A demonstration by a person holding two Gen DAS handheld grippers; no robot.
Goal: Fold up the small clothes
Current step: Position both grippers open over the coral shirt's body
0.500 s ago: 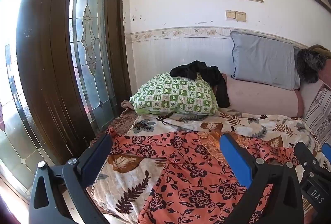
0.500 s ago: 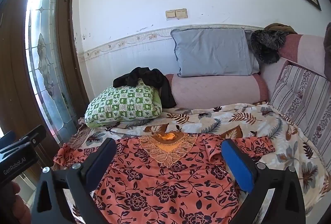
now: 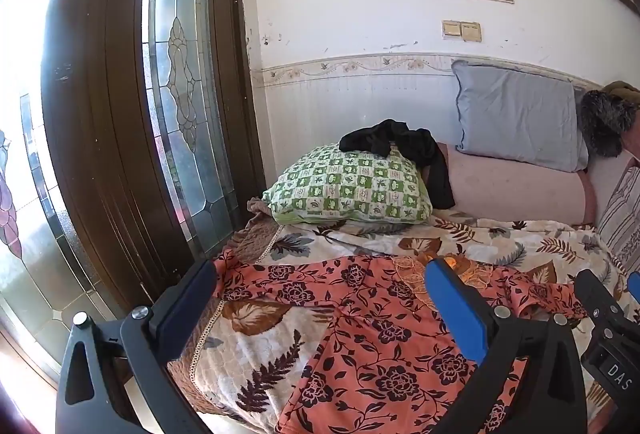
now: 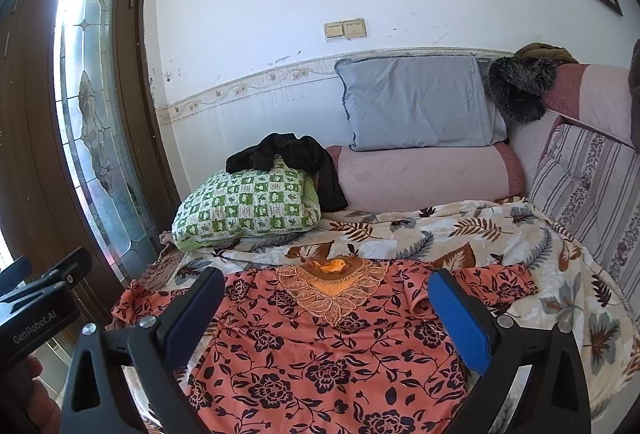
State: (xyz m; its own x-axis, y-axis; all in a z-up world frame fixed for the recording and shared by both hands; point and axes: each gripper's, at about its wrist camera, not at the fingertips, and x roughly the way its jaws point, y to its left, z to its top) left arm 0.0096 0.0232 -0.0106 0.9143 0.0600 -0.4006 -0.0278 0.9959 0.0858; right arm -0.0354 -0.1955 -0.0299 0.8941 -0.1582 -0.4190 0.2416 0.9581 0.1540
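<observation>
On the leaf-print bedspread [image 4: 500, 230], in front of the green checked pillow [image 4: 248, 205], we see the coral floral blouse [image 4: 320, 354] spread flat, orange embroidered neckline up; both our hand-held grippers, left [image 3: 320, 310] and right [image 4: 324, 318], gape empty above it.

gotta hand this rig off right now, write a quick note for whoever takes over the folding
Left gripper: open, empty, above the garment's left side.
Right gripper: open, empty, above its chest.
Orange floral top: spread flat on the leaf-print bedspread, neckline toward the pillows, both sleeves out.
Black garment: heaped on the green pillow, untouched.
Done: top laid out.
Left: every fold.
</observation>
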